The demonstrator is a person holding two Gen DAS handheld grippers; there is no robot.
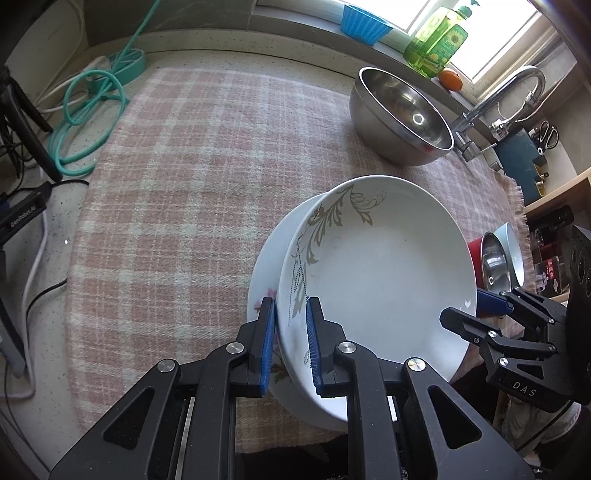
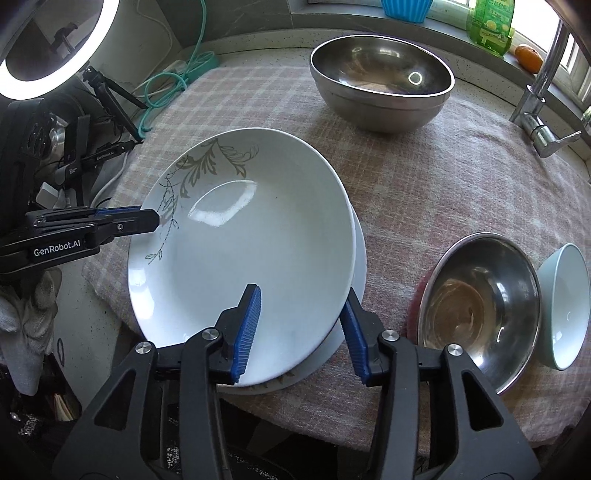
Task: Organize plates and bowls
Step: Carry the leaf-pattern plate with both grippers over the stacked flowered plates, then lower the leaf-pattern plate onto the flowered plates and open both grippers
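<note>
A white deep plate with a grey leaf pattern (image 1: 376,280) (image 2: 240,254) sits tilted on a flatter white plate with pink flowers (image 1: 264,280) (image 2: 360,254). My left gripper (image 1: 291,343) is shut on the leaf plate's left rim; it shows in the right wrist view (image 2: 147,218). My right gripper (image 2: 299,332) is open, its jaws straddling the plates' right rim, one pad over the leaf plate. It shows in the left wrist view (image 1: 476,310). A large steel bowl (image 1: 400,118) (image 2: 382,81) stands at the back. A small steel bowl (image 2: 480,310) and a small white bowl (image 2: 565,306) lie at the right.
The pink plaid cloth (image 1: 192,206) covers the counter. A teal hose (image 1: 92,110) and cables lie at the left. A faucet (image 1: 498,99), green bottle (image 1: 439,40), orange (image 1: 452,79) and blue cup (image 1: 364,24) are at the back by the window. A ring light (image 2: 48,48) stands left.
</note>
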